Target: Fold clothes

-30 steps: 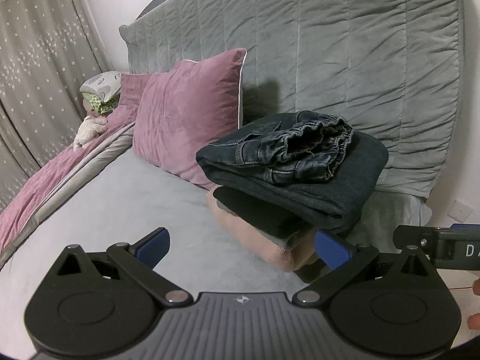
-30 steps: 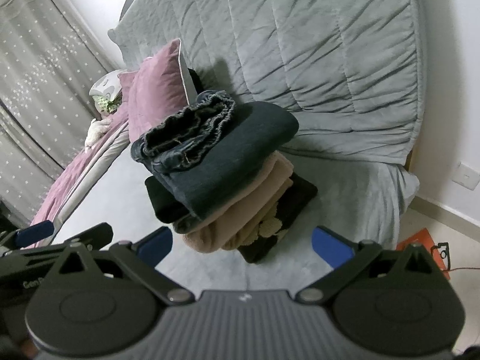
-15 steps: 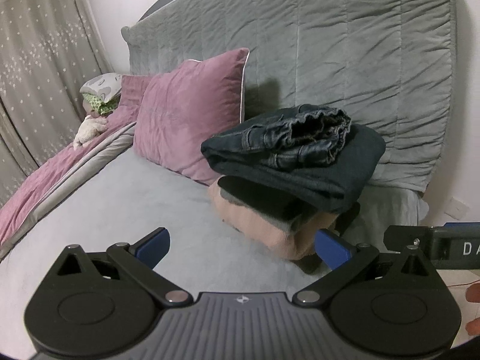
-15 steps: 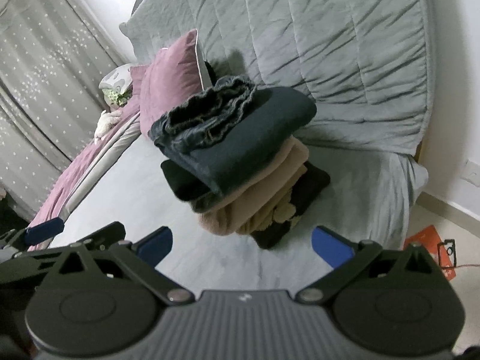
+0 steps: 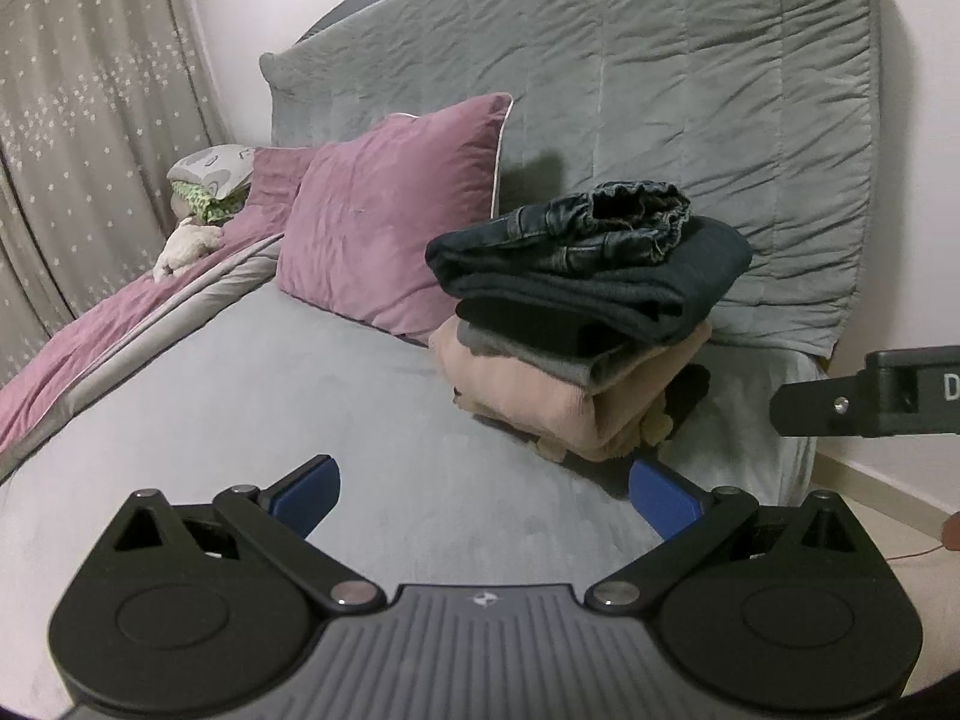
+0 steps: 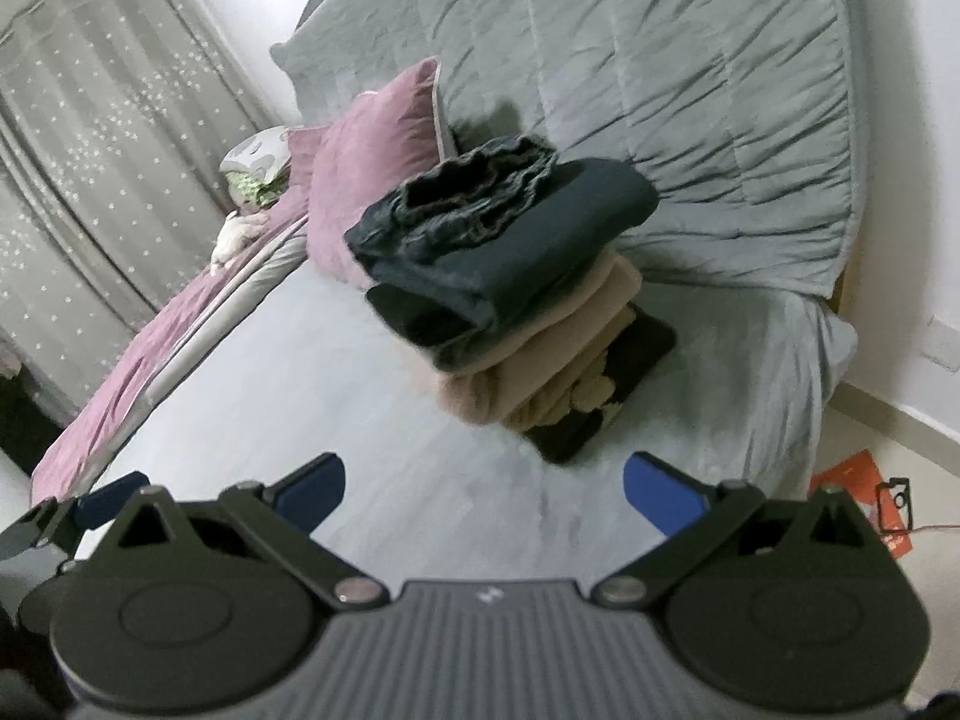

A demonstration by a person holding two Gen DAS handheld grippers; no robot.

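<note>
A stack of folded clothes (image 5: 576,336) rests on the grey bed (image 5: 300,396) near the headboard, with dark jeans (image 5: 594,240) on top, beige knitwear below and a black garment at the bottom. The same stack (image 6: 510,300) shows in the right wrist view, jeans (image 6: 480,210) uppermost. My left gripper (image 5: 483,492) is open and empty, short of the stack. My right gripper (image 6: 483,489) is also open and empty, hovering over bare bedsheet in front of the stack. Part of the right gripper (image 5: 870,393) shows at the left view's right edge.
A purple pillow (image 5: 390,210) leans on the grey quilted headboard (image 5: 660,90) left of the stack. A purple blanket (image 5: 120,324) and a soft toy (image 5: 186,243) lie along the far side by the curtain (image 5: 78,120). An orange item (image 6: 852,492) lies on the floor.
Both grippers have drawn back from the stack, which now looks smaller and farther off. The stack stays in place. Both grippers remain open.
</note>
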